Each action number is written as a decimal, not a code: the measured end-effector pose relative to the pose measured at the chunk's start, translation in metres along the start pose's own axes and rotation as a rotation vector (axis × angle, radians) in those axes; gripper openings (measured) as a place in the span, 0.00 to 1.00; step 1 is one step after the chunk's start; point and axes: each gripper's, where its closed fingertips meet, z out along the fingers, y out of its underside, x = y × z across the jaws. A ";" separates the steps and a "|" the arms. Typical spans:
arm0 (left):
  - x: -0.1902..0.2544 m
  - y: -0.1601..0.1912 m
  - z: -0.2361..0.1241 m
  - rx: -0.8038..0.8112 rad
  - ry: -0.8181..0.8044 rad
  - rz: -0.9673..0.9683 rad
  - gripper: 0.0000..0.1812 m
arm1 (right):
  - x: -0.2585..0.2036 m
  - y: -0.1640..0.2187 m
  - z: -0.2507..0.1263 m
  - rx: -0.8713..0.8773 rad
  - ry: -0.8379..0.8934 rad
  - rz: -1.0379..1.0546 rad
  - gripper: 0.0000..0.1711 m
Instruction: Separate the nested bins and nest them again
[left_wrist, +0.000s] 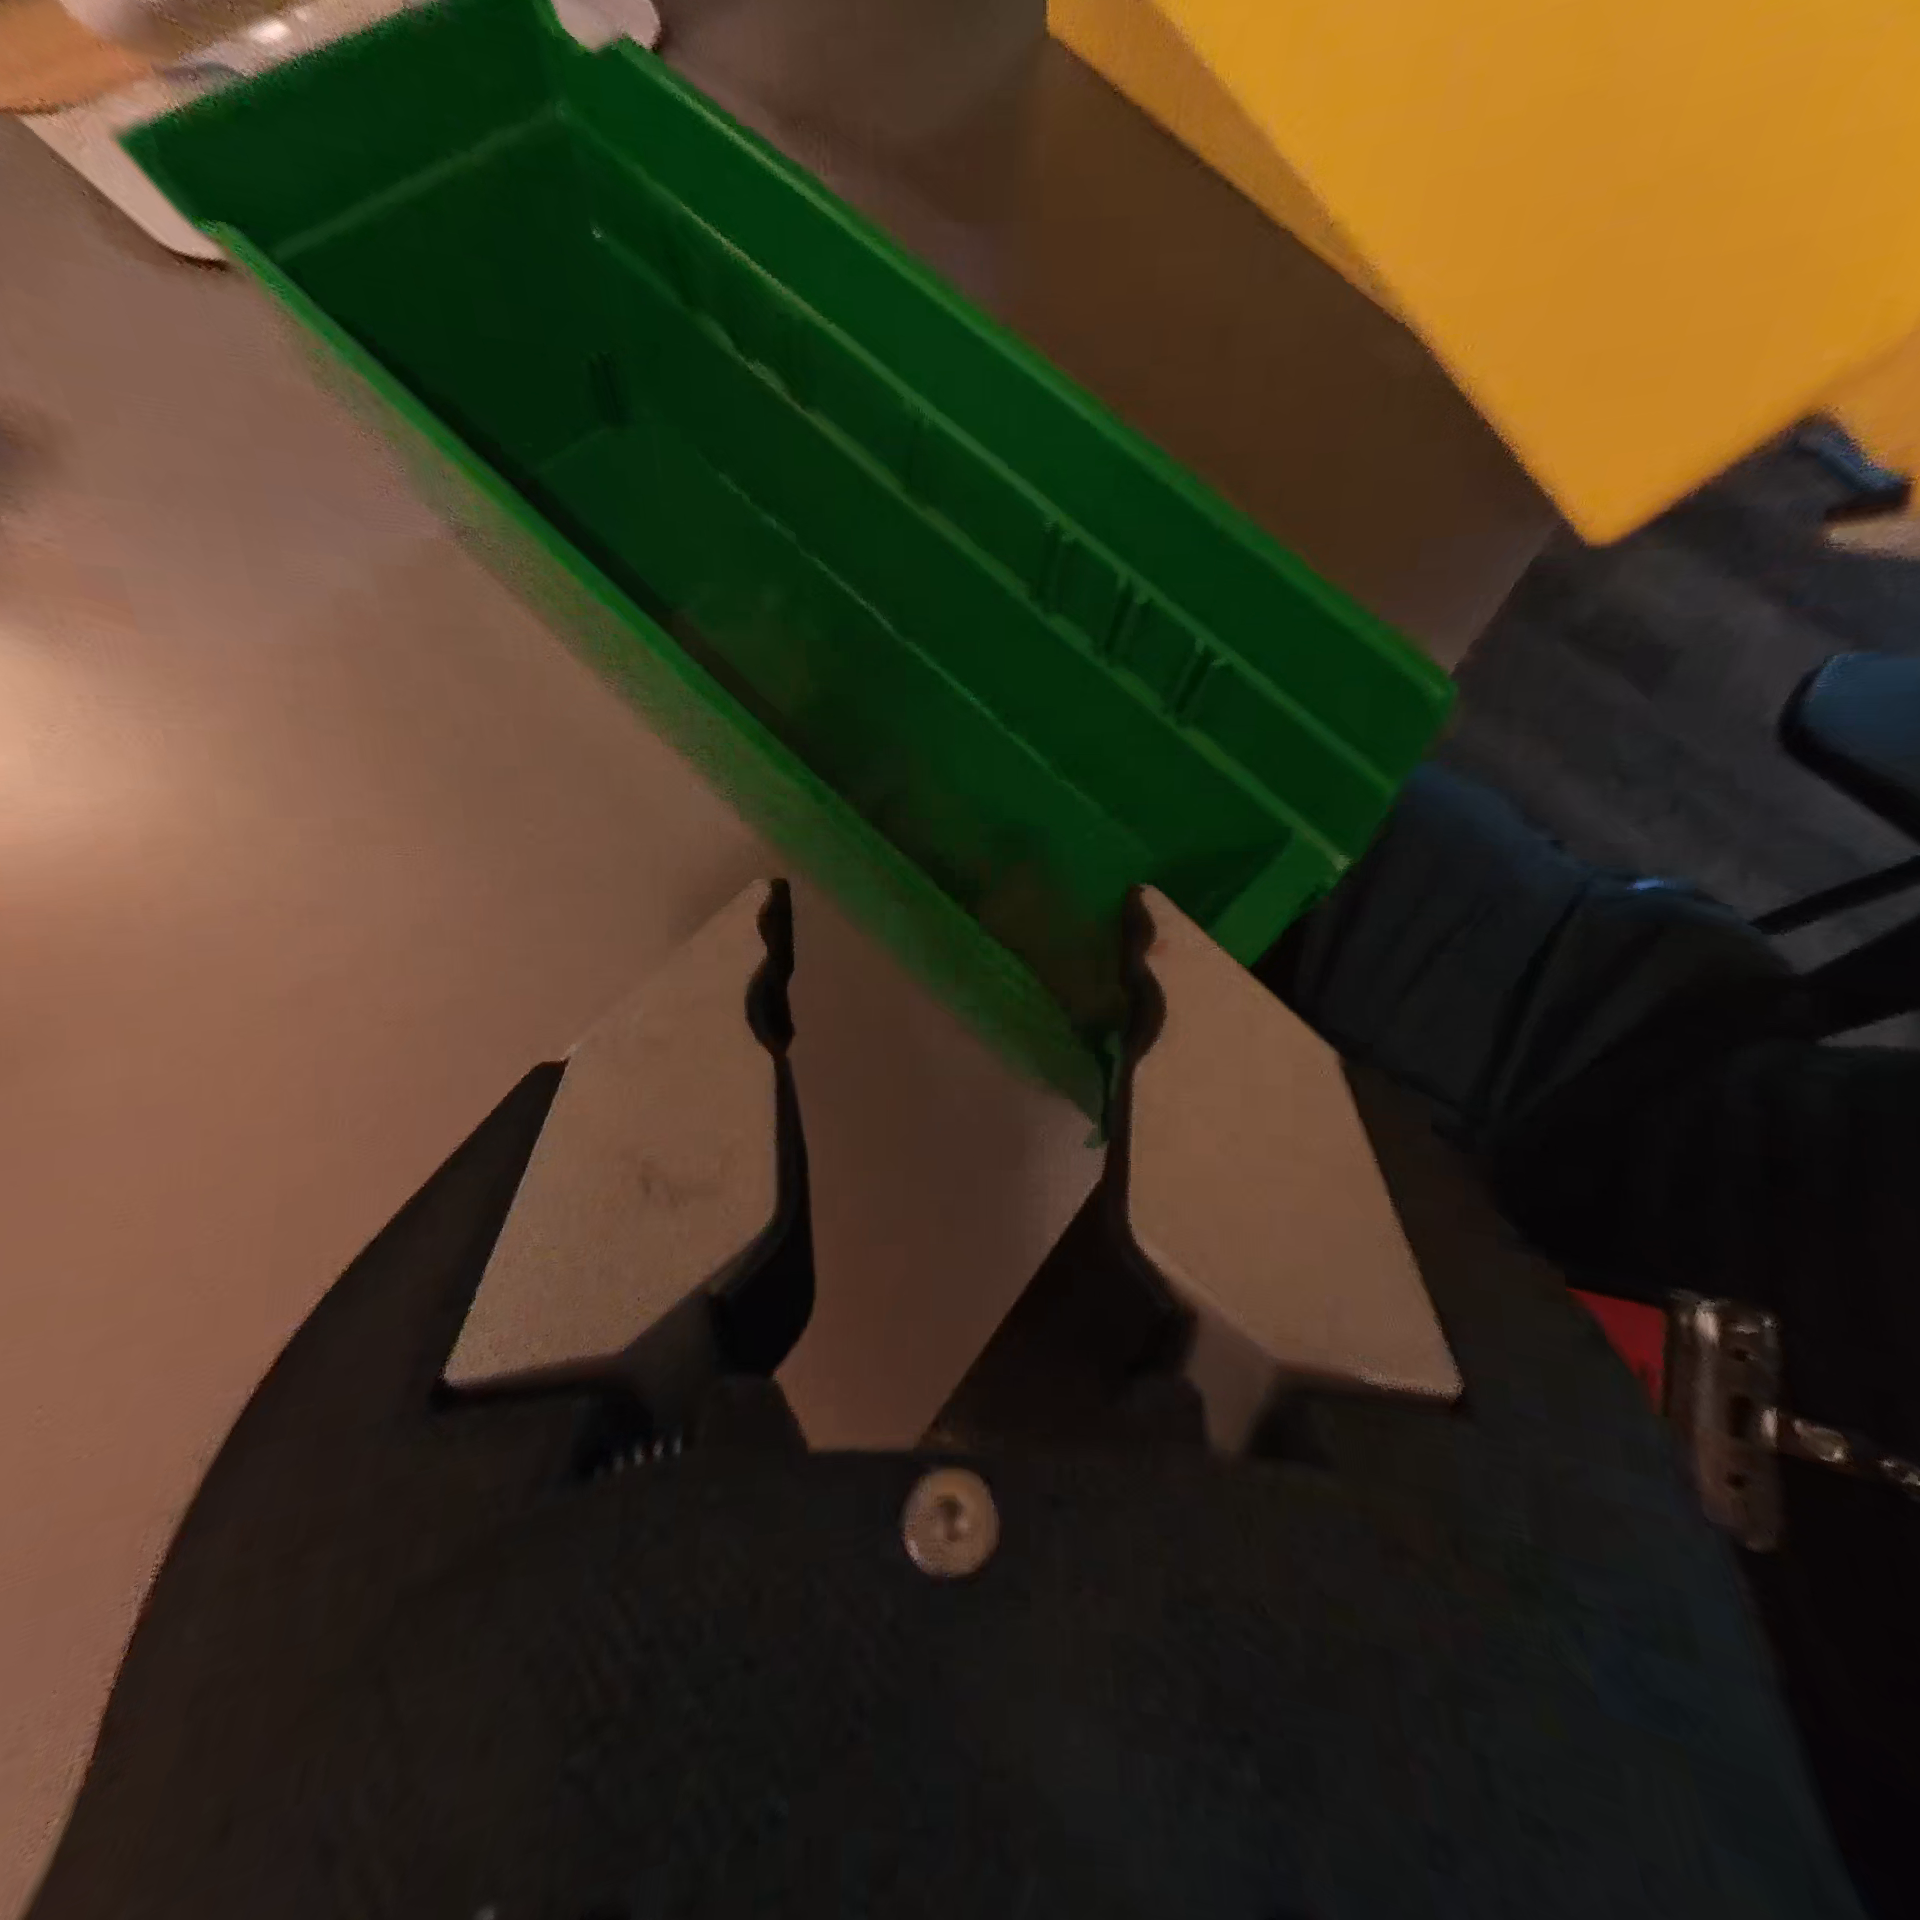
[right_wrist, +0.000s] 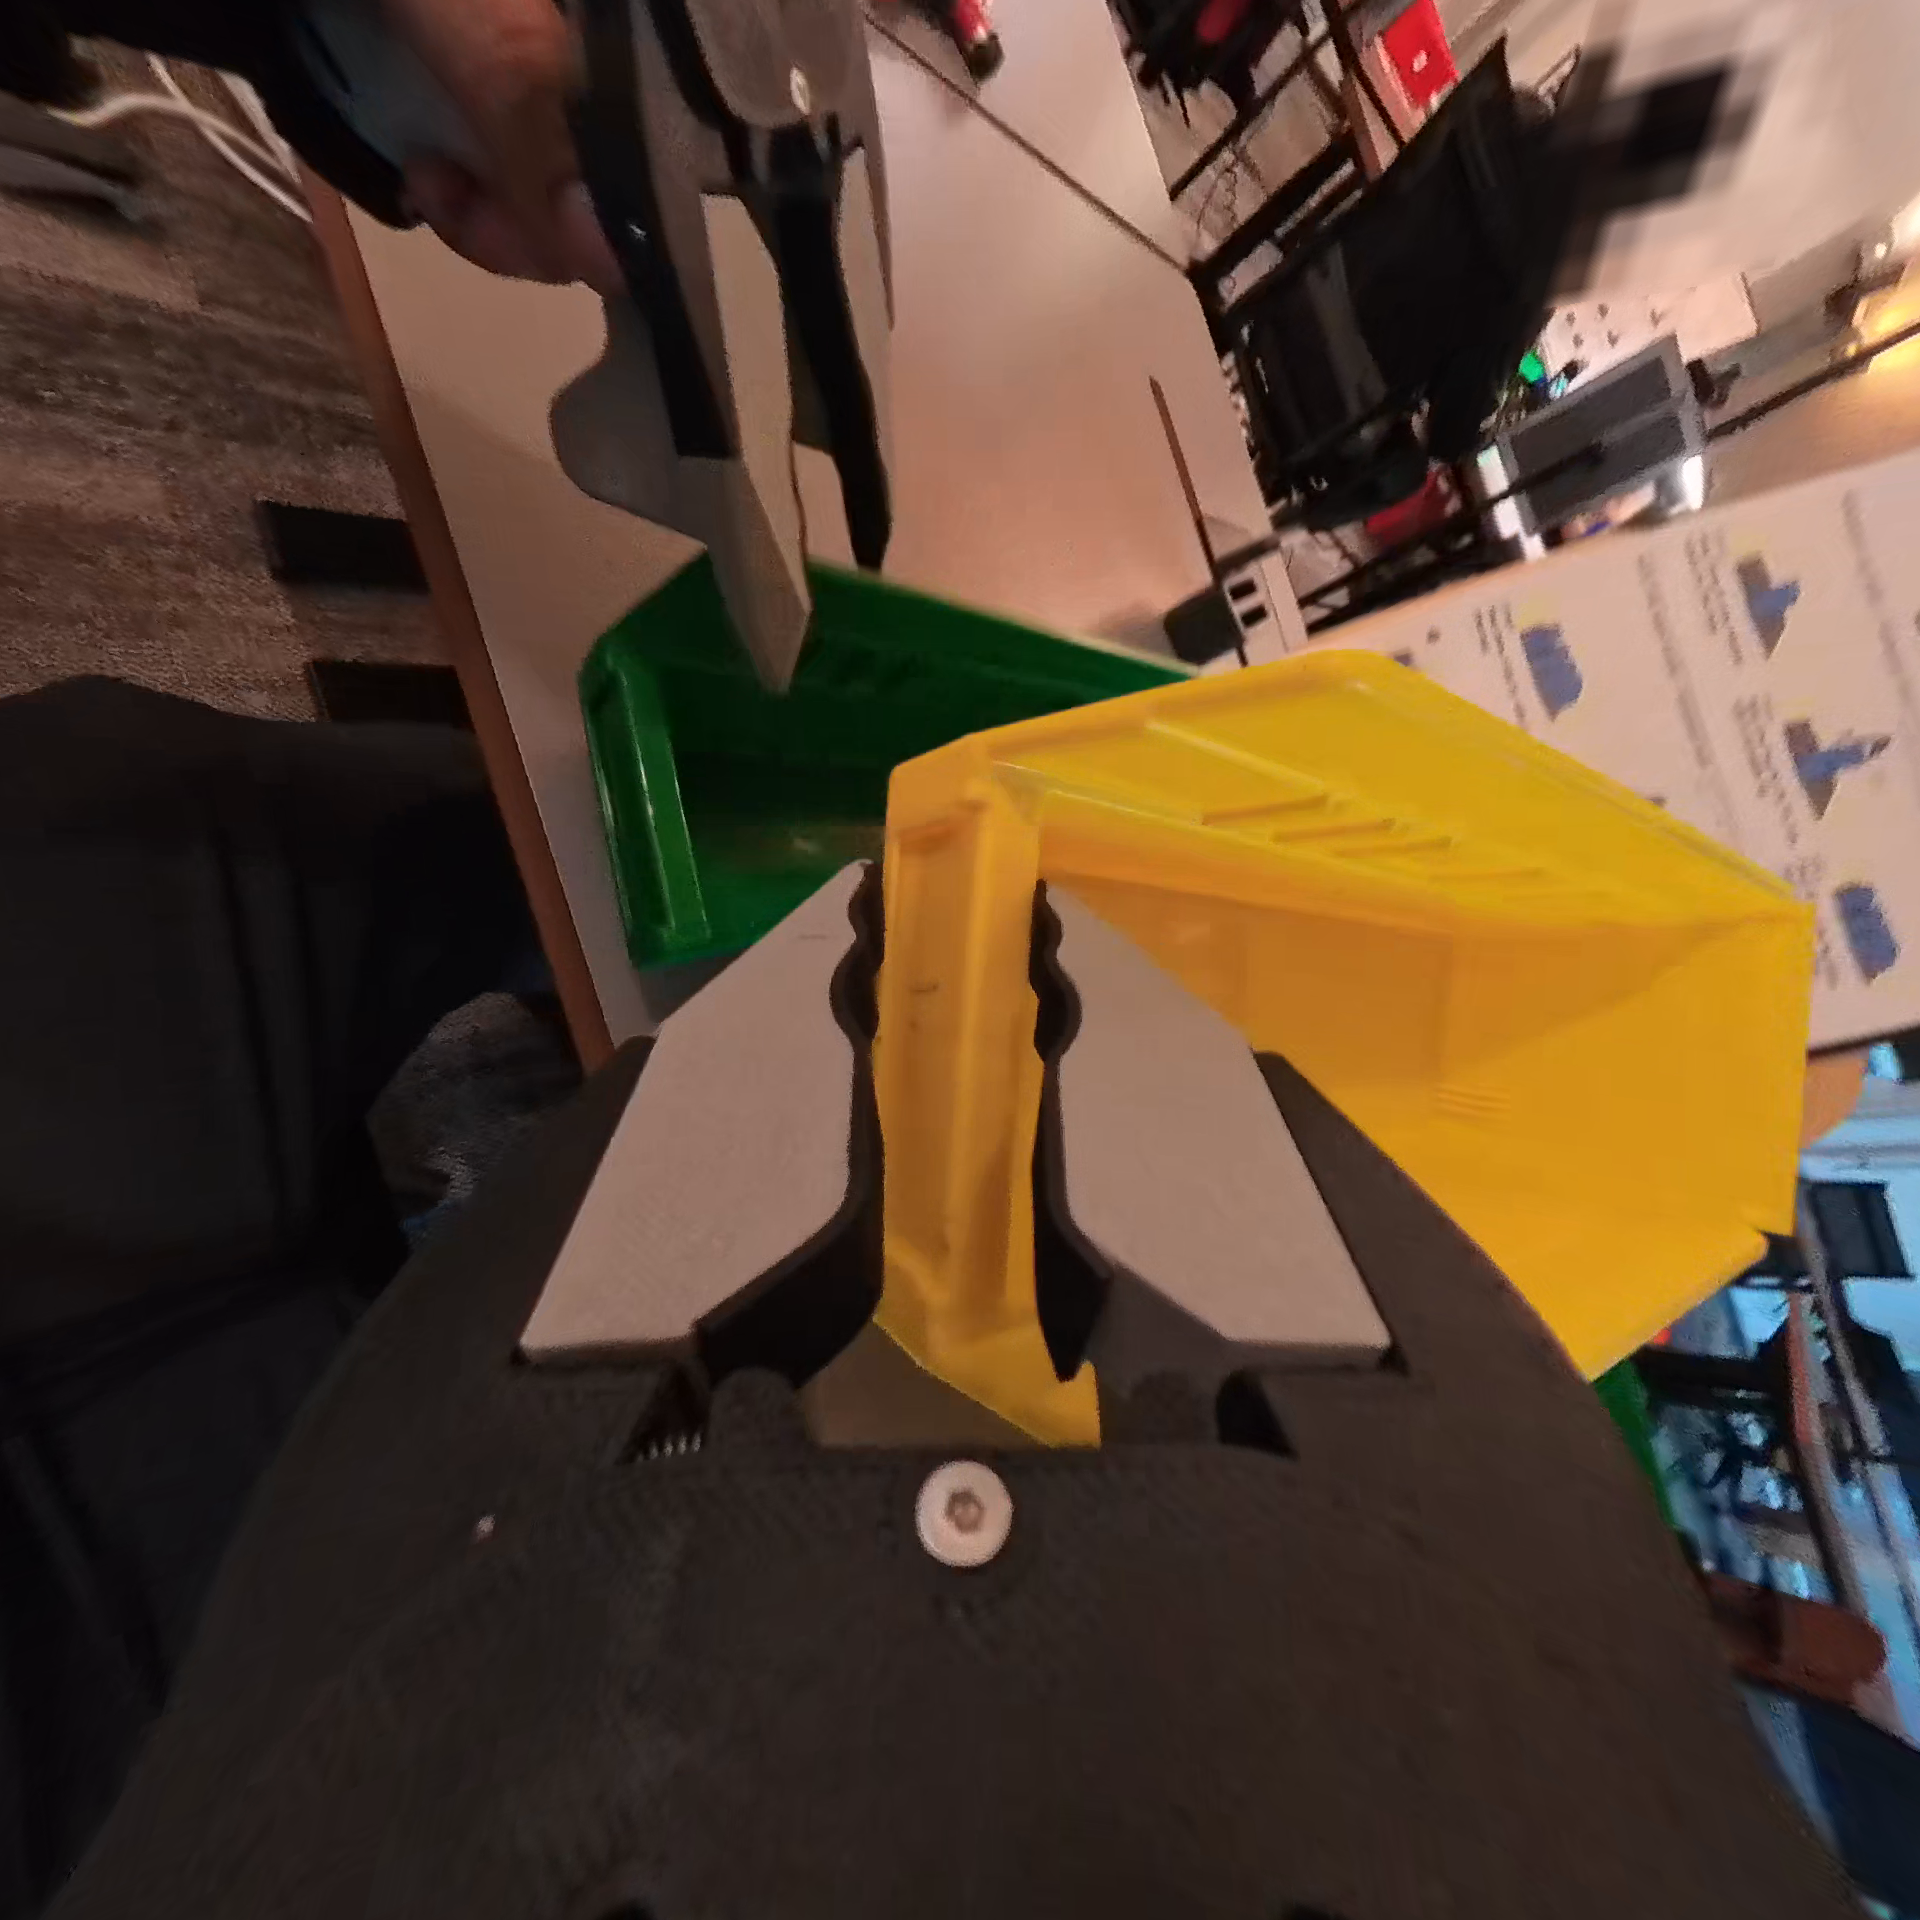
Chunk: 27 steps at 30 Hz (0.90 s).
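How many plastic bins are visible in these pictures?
2. The green bin sits on the table, by the left gripper. The yellow bin is held up by the right gripper.

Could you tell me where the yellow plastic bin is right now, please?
The yellow plastic bin is held up off the table, its wall clamped in the right gripper, just right of the green plastic bin in the right wrist view.

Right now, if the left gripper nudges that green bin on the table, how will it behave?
The green bin is empty thin plastic, so probably light. It will likely slide easily on the smooth table. Its long low shape probably resists tipping, though a push near a corner by the left gripper may swivel it.
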 end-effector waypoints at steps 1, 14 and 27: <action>-0.004 -0.002 -0.006 0.016 -0.008 -0.013 0.34 | -0.001 -0.011 0.002 0.006 -0.003 -0.026 0.14; -0.067 0.011 -0.090 0.206 -0.116 -0.186 0.29 | -0.055 -0.032 0.093 -0.102 -0.119 -0.126 0.14; -0.053 0.002 -0.074 0.166 -0.117 -0.099 0.29 | -0.062 0.012 0.113 -0.245 -0.374 0.187 0.19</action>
